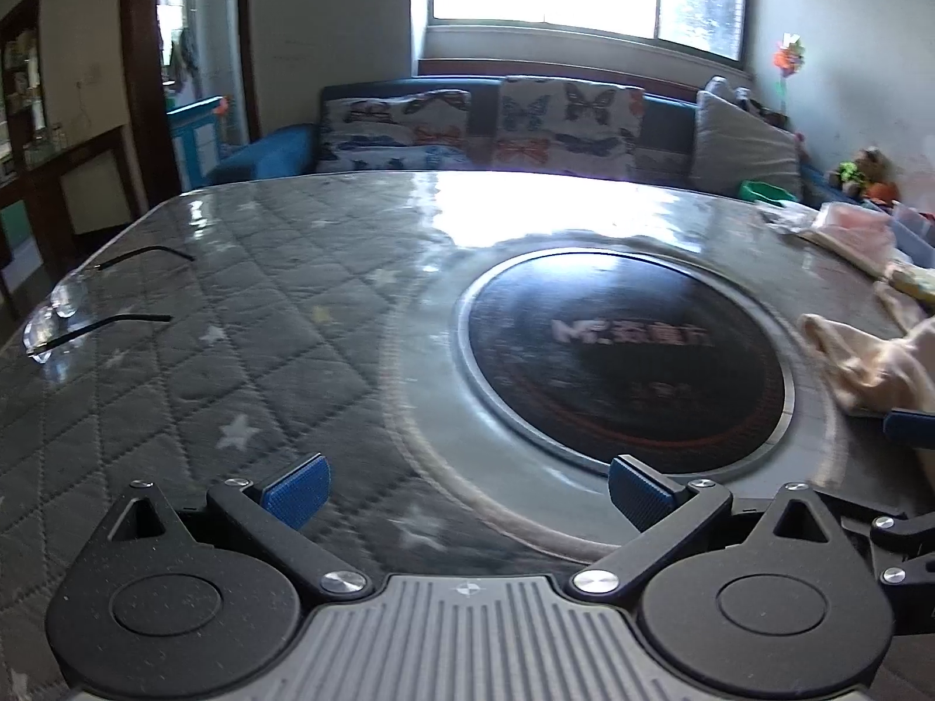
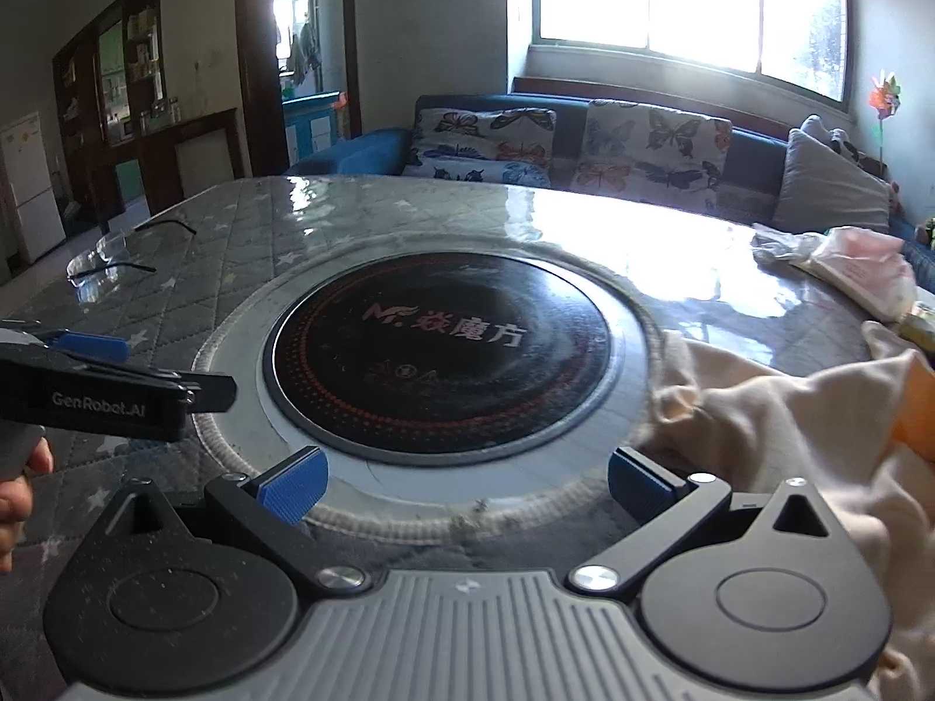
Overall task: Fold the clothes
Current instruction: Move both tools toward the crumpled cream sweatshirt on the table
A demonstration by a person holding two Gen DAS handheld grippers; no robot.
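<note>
A: Left tool (image 1: 467,493) hangs over the worktop (image 1: 263,304), blue pads spread wide, nothing btwn them. Right tool (image 2: 464,488) same: pads apart, gripping nothing.

B: And the clothes?

A: Cream garment (image 2: 777,415) lies crumpled on the worktop's right side, its edge just beside the round cooktop (image 2: 438,350) set in the middle. Right tool's right pad sits close to the fabric; can't tell if touching. From the left tool's camera the garment (image 1: 876,362) is at far right, w/ more pale clothes (image 1: 853,228) heaped behind it.

B: Anything else out?

A: Eyeglasses (image 1: 70,309) at the left edge, well apart from the fabric. Butterfly-print sofa (image 2: 584,146) past the worktop, under a bright window (image 2: 689,6).
</note>
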